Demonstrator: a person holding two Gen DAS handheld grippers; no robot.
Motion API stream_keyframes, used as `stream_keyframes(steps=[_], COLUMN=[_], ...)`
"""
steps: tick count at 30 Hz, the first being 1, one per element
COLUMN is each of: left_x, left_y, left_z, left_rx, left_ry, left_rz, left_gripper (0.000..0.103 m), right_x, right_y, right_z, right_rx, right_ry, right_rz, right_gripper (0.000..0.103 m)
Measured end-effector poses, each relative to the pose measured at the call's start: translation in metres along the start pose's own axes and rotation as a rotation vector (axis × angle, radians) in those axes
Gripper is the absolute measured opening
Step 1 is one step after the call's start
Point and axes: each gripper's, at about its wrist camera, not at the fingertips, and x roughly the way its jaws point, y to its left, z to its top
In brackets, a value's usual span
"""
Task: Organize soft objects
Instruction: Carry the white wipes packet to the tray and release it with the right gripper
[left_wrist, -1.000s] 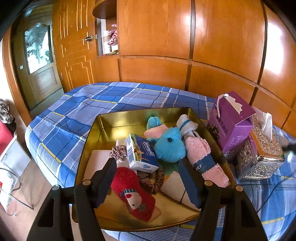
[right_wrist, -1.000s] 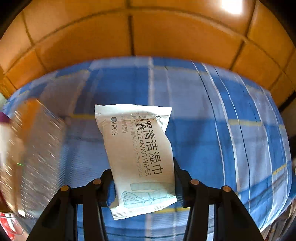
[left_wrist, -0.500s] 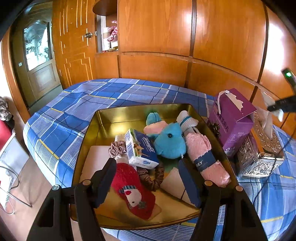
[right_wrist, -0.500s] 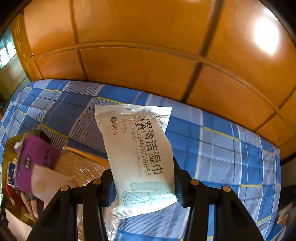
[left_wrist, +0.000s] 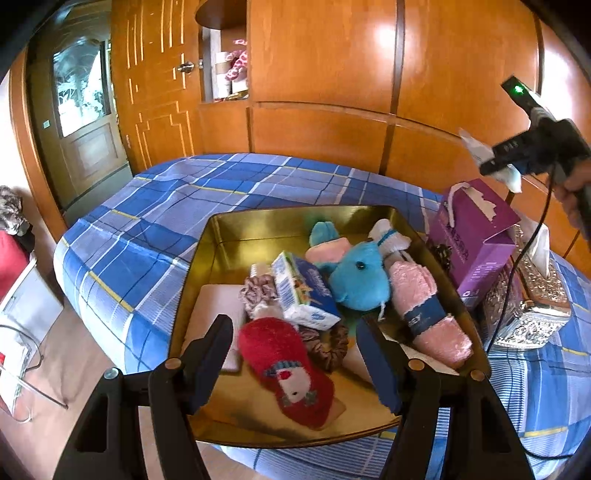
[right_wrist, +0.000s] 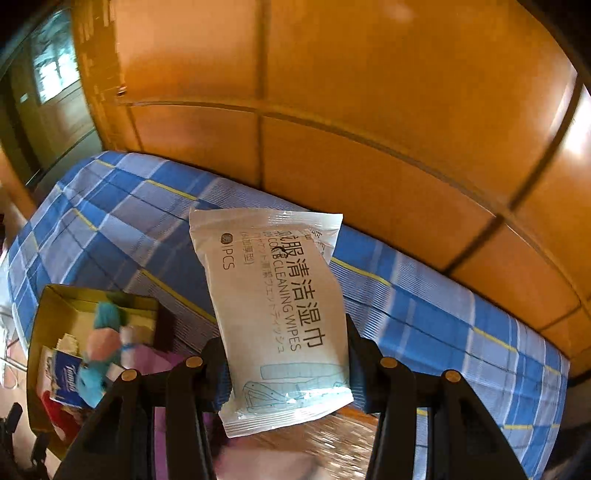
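Note:
My right gripper is shut on a white cleaning-wipes packet, held in the air above the purple tissue box. The left wrist view shows that gripper at the upper right, a hand behind it. A gold tray on the blue plaid bed holds a blue plush elephant, a pink rolled sock, a red sock, a tissue pack and scrunchies. My left gripper hangs open over the tray's near edge, above the red sock.
A silver ornate tissue box stands right of the purple box. Wooden wall panels run behind the bed, with a door at the left. The bare floor lies left of the bed. The tray shows at the right wrist view's lower left.
My right gripper has carried the wipes packet left across the bed and upward, rolling, until the tray and boxes came under it. It entered the left wrist view. The left gripper stayed put.

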Motion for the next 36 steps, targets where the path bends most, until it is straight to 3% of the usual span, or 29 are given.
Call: stream_keyframes(steps=[9, 22, 36], left_x=[-0.003, -0.008, -0.012], left_y=[0.017, 0.021, 0.024], left_z=[-0.003, -0.002, -0.002], left_rx=[-0.034, -0.06, -0.09], left_ry=[-0.006, -0.024, -0.045], left_rz=[0.036, 0.061, 0.07], left_gripper=[0.07, 0.073, 0.076], right_x=[0.0, -0.026, -0.023], right_y=[0.08, 0.157, 0.184], right_z=[-0.006, -0.081, -0.17], right_rx=[-0.144, -0.317, -0.363], right_ry=[-0.073, -0.089, -0.052], right_rz=[0.141, 0.292, 0.245], right_gripper=[0.05, 0.05, 0.05])
